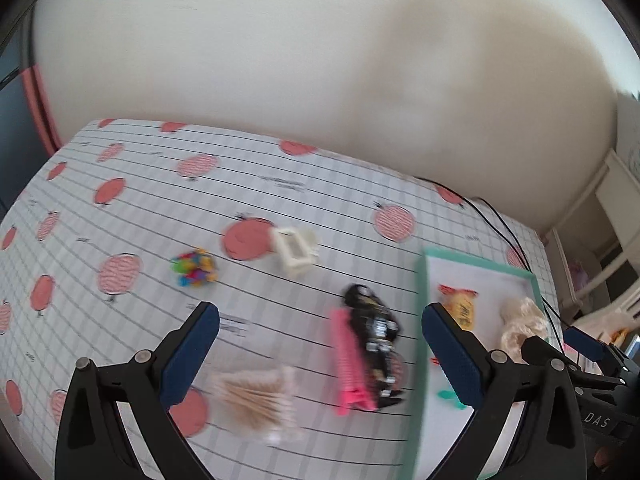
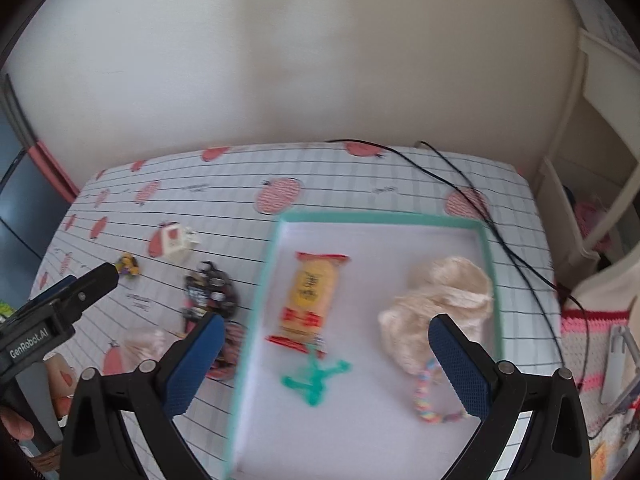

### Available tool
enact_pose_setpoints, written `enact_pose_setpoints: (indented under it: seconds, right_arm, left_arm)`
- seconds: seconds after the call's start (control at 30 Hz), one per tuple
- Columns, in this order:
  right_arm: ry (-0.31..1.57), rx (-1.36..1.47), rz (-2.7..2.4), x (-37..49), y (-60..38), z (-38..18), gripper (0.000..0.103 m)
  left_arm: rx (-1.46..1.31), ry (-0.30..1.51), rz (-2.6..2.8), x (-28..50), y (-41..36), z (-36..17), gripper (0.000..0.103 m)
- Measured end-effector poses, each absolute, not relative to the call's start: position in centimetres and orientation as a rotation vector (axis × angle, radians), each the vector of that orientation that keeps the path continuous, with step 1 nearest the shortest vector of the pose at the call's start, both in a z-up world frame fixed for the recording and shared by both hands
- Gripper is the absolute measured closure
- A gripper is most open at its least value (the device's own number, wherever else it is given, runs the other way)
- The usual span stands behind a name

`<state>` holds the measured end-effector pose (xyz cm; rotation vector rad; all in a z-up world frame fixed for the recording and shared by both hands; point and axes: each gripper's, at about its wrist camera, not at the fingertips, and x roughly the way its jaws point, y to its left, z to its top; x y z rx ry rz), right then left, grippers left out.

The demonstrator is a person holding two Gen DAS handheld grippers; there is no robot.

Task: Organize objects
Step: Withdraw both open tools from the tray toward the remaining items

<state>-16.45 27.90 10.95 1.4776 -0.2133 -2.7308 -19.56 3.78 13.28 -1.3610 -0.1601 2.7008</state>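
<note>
My left gripper (image 1: 319,312) is open above the tablecloth, with nothing between its fingers. Below it lie a pink comb (image 1: 348,360), a black trinket (image 1: 372,332) and a pack of cotton swabs (image 1: 256,400). Farther off are colourful beads (image 1: 194,268) and a cream claw clip (image 1: 296,250). My right gripper (image 2: 326,320) hangs open and empty over the teal-rimmed tray (image 2: 384,218). The tray holds a yellow snack packet (image 2: 310,296), a cream scrunchie (image 2: 440,300), a teal squiggly item (image 2: 316,376) and a pastel braided band (image 2: 424,392).
An apple-print grid tablecloth (image 1: 280,184) covers the table, which meets a white wall. A black cable (image 2: 480,200) runs along the tray's far right side. White shelving (image 2: 592,160) stands to the right. A hand (image 2: 20,428) holds the left gripper.
</note>
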Motion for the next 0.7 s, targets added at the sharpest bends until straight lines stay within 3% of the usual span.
enact_pose_setpoints:
  seconds: [0.4,0.7]
  right_arm:
    - [-0.131,1.433,-2.601,-18.1,18.9,10.7,0.0]
    - [-0.139,1.471,-2.57,-19.1,17.8,8.7,0.005]
  left_arm:
    - [-1.379,-0.243,2.84,-19.4,-6.4,14.9,0.002]
    - [-1.432,-0.241,2.826,-19.8,-7.1,13.3,0.002]
